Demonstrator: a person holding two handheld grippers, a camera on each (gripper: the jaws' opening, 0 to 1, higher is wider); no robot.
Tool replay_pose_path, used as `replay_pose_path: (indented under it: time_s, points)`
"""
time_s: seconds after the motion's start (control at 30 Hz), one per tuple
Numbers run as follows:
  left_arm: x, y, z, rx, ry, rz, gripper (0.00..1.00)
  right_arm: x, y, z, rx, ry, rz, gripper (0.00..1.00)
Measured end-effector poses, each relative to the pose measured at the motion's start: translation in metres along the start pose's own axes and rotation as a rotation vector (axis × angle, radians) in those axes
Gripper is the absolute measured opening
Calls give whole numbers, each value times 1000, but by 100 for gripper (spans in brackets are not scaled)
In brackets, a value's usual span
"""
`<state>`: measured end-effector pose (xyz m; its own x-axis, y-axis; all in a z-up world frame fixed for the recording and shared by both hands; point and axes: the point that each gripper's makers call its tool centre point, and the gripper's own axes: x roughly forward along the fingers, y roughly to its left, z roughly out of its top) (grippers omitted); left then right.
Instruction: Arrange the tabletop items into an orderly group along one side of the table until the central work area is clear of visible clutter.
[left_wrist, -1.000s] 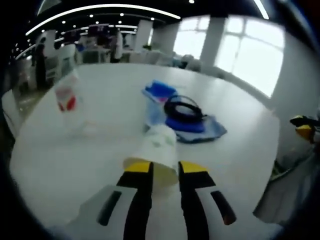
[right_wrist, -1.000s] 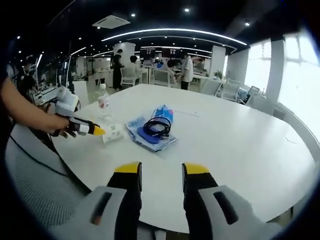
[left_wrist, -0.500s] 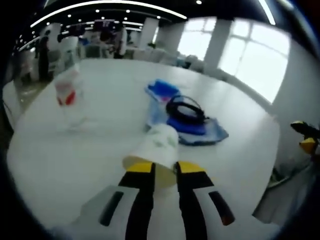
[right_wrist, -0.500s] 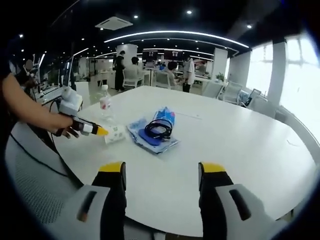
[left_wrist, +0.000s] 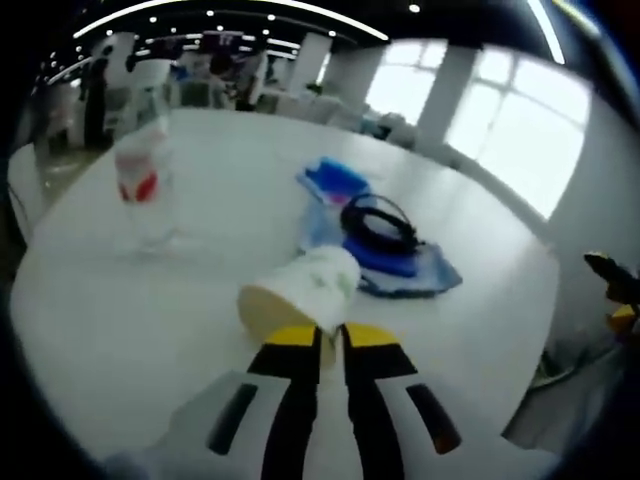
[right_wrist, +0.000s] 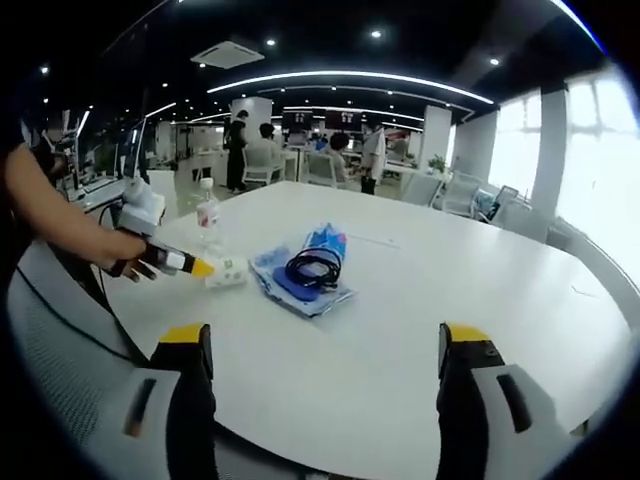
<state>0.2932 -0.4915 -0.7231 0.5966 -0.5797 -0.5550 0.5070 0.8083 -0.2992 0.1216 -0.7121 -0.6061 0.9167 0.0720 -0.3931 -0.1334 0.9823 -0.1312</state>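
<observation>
Left gripper view: left gripper (left_wrist: 330, 338) at bottom centre, its yellow-tipped black jaws pinched together on the rim of a white paper cup with a green print (left_wrist: 300, 294), which lies on its side on the round white table (left_wrist: 120, 320), open mouth turned toward the camera and to the left. Just beyond the cup sits a blue cloth pouch (left_wrist: 405, 268) with a coiled black cable (left_wrist: 378, 222) on top of it, and a blue plastic packet (left_wrist: 332, 180) touching the pouch's far end. Clear plastic water bottle with a red-and-white label (left_wrist: 140, 185) stands upright to the left, well apart from the cup, blurred. A yellow-and-black tip of the other gripper shows at the far right edge. Bright windows behind, office space at the back. Right gripper view: right gripper (right_wrist: 325, 345) at the bottom, jaws spread wide apart with nothing between them, held above the near table edge (right_wrist: 330, 440). Across the table at left a person's hand (right_wrist: 125, 250) holds the left gripper (right_wrist: 205, 268) with its yellow tip against the cup (right_wrist: 228, 271); cup is small here, lying near the table's left edge. Bottle (right_wrist: 207, 214) stands just behind it, pouch with cable (right_wrist: 305, 280) just to the right of the cup, packet (right_wrist: 326, 243) behind. People stand in the office background.
</observation>
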Motion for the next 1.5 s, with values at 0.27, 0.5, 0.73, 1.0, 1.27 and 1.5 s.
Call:
replay_pose_path:
  time_s: [0.27, 0.5, 0.73, 1.0, 1.27, 1.5]
  points:
    - [-3, 4, 5, 27, -3, 3, 1, -1, -2, 0, 9, -4, -8, 95]
    - [-6, 4, 10, 73, 1, 2, 0, 0, 0, -2, 12, 0, 6, 99]
    - [-10, 2, 19, 142, 6, -11, 0, 2, 4, -6, 13, 22, 27, 100]
    - [-14, -5, 29, 238, 42, -63, 0, 2, 7, -10, 24, 43, 38, 100]
    - [-16, -12, 44, 348, 74, -111, 0, 2, 4, -11, 60, 39, 28, 100]
    - [-16, -14, 57, 412, 91, -138, 0, 2, 4, -13, 65, 49, 32, 100]
